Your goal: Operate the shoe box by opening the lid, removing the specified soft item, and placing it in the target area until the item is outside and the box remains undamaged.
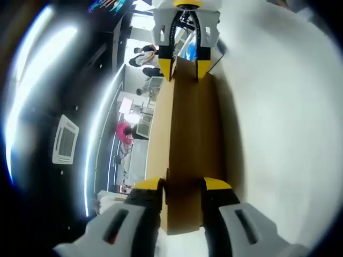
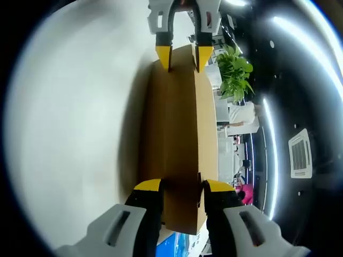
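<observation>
A brown cardboard shoe box stretches lengthwise away from the camera over a white table. My left gripper is shut on the near end of its lid, yellow tips on either side of the cardboard. At the far end my right gripper pinches the lid as well. In the right gripper view the same box runs from my right gripper up to the left gripper, beside the table. What is inside the box is hidden.
Both views are rolled sideways. Beyond the table lies an office room with people, one in red, a potted green plant, ceiling light strips and a ceiling vent.
</observation>
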Demonstrator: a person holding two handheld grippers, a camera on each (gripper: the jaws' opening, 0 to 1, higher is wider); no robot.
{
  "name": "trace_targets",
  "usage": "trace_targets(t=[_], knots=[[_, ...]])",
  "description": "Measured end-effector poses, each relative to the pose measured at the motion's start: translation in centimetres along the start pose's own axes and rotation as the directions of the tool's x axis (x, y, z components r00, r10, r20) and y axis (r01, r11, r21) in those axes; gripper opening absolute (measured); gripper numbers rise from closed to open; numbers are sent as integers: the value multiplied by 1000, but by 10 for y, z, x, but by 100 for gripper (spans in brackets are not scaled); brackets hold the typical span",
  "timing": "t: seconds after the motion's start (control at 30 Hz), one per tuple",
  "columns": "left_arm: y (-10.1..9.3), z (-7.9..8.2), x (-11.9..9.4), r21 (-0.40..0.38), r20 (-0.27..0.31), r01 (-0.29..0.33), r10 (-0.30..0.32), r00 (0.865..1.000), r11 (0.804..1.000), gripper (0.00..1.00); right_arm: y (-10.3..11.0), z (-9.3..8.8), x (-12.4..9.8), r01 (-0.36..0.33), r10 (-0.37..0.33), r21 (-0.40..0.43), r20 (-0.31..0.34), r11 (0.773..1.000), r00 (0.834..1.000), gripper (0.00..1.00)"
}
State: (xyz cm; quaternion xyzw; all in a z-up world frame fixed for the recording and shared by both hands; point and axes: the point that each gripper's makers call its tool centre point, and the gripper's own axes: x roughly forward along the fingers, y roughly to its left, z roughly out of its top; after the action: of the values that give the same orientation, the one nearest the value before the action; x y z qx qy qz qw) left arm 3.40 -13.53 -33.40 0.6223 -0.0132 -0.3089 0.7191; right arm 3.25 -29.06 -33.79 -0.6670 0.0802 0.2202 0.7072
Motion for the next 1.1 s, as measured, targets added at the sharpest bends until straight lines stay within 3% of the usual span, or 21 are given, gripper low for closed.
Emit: trace_targets(t=[0.4, 0.77, 1.1], knots=[[-15, 14, -16, 7, 14, 1, -1, 1000, 1000, 28, 11, -3, -23, 4, -4, -3, -8, 1000, 1000, 29], [-29, 3, -8, 6, 3, -20, 20, 1000, 1000, 28, 12, -4, -23, 25, -25, -26, -8, 999, 1000, 29], [-19, 10, -13, -53, 11, -34, 35, 999, 998, 31, 10, -4, -21, 29, -29, 1, -1, 1000, 1000, 29]])
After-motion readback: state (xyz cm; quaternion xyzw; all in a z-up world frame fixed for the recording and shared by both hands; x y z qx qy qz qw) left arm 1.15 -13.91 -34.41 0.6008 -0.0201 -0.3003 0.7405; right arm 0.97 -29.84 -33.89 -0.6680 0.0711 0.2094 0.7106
